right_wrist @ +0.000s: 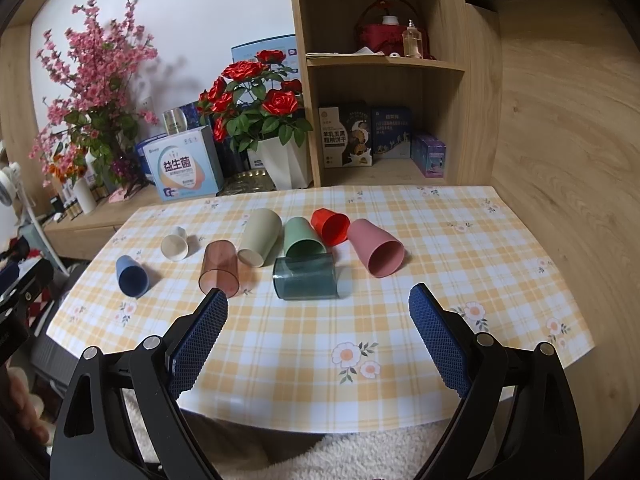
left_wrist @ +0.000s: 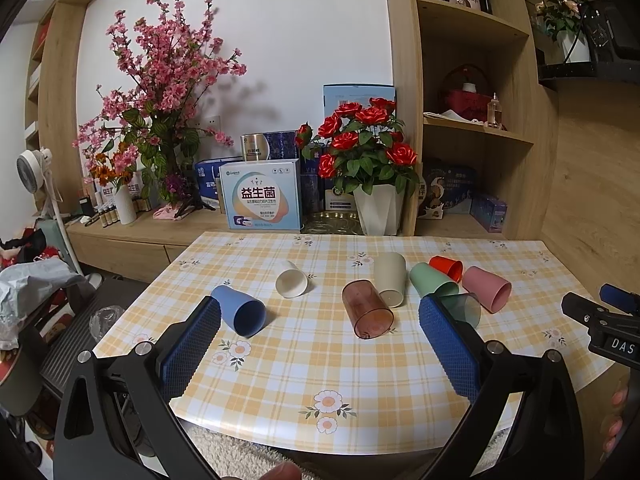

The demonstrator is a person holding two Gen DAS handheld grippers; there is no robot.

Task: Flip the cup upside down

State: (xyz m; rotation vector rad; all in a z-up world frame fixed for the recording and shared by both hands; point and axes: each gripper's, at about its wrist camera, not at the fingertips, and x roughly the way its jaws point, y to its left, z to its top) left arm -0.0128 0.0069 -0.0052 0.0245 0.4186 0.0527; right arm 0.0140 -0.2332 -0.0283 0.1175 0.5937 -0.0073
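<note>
Several cups lie on their sides on the checked tablecloth: a blue cup, a white cup, a clear pink cup, a beige cup, a green cup, a red cup, a pink cup and a clear teal cup. My left gripper is open and empty in front of them. My right gripper is open and empty, also seen at the right edge of the left wrist view.
Behind the table a low wooden cabinet holds a white pot of red roses, boxes and pink blossom branches. Wooden shelves stand at the back right. A fan stands left.
</note>
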